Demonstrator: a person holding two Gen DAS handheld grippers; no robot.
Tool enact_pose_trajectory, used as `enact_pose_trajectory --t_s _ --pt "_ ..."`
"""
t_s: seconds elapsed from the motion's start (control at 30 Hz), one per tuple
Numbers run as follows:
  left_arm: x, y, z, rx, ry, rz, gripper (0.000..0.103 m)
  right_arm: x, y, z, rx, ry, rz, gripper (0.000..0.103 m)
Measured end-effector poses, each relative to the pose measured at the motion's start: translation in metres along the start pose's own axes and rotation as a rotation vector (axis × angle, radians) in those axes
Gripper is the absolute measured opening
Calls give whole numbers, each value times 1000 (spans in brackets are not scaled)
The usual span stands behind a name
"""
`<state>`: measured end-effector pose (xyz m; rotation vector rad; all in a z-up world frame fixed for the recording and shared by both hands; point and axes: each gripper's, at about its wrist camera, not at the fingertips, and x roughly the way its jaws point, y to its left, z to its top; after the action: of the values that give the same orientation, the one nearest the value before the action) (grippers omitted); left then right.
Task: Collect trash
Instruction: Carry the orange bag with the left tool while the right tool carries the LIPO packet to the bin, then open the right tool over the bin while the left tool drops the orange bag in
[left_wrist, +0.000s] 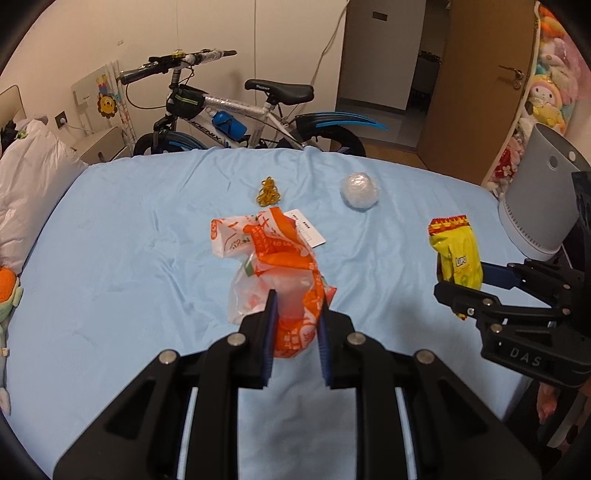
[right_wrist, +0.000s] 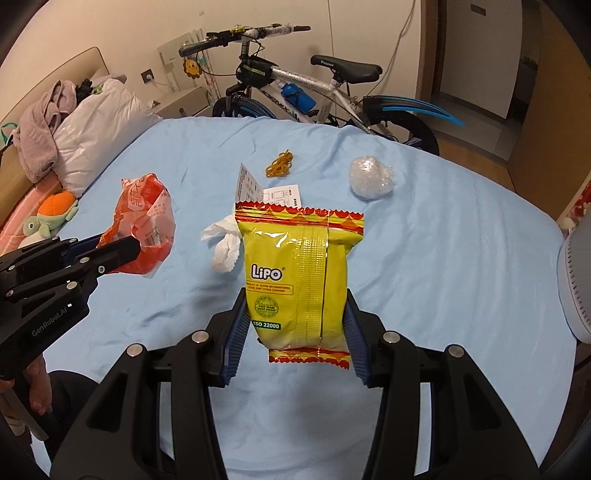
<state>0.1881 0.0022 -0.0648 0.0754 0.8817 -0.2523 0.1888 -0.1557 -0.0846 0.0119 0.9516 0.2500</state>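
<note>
My left gripper (left_wrist: 297, 302) is shut on a crumpled orange and white plastic bag (left_wrist: 273, 258), held above the blue bed sheet (left_wrist: 129, 258). The same bag (right_wrist: 144, 225) shows at the left of the right wrist view, with the left gripper (right_wrist: 122, 251) on it. My right gripper (right_wrist: 293, 295) is shut on a yellow Lipo snack packet (right_wrist: 299, 280), upright between the pads and lifted off the bed; that packet (left_wrist: 458, 254) appears at the right of the left wrist view. On the sheet lie a white crumpled tissue (right_wrist: 225, 243), paper slips (right_wrist: 258, 188), yellow rubber bands (right_wrist: 280, 166) and a clear plastic wad (right_wrist: 369, 177).
A bicycle (left_wrist: 236, 114) stands behind the bed. A white pillow bag (left_wrist: 33, 177) and plush toys (right_wrist: 51, 218) lie at the bed's left side. A grey cylinder bin (left_wrist: 539, 199) stands at the right edge. A wooden door (left_wrist: 480, 85) is at the back right.
</note>
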Motion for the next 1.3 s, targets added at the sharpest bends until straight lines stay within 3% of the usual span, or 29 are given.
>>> enact_pose_trajectory --t_s 0.37,0.73,1.03,1.3 --pt "-26 -107 26 159 -44 -136 20 -92 -97 -26 105 -62 -112 46" --pt "-42 -247 91 352 -121 -291 20 -202 -232 -38 223 -166 -279 46" --pt "-53 -355 165 456 -208 -407 20 -277 -318 2 211 -253 -399 46" --pt "-35 -420 213 484 -201 -478 20 -294 -373 46 184 -287 -448 46"
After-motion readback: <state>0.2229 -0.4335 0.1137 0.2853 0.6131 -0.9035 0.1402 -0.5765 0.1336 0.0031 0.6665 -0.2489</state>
